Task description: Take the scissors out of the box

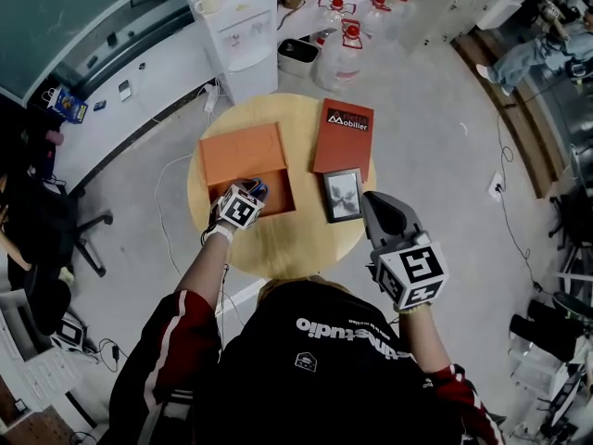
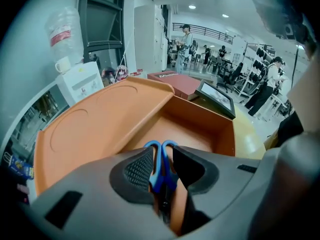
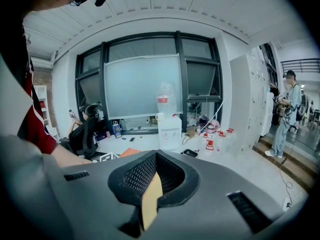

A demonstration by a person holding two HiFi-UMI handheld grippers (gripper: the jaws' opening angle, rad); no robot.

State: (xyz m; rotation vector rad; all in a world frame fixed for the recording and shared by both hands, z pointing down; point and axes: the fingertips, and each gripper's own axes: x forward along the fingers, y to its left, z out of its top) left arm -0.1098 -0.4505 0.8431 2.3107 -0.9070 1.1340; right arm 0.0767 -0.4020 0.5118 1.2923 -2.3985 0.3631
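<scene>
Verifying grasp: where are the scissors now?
Left gripper view: blue-handled scissors clamped in the left tongs, above the open orange box on the round table's left half.

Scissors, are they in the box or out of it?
In: the left claw grips the scissors by their blue handles inside the orange box.

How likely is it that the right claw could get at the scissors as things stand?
Probably not: the left claw is shut on the scissors inside the orange box, covering them, while the right claw sits shut on the far side of the picture frame.
</scene>
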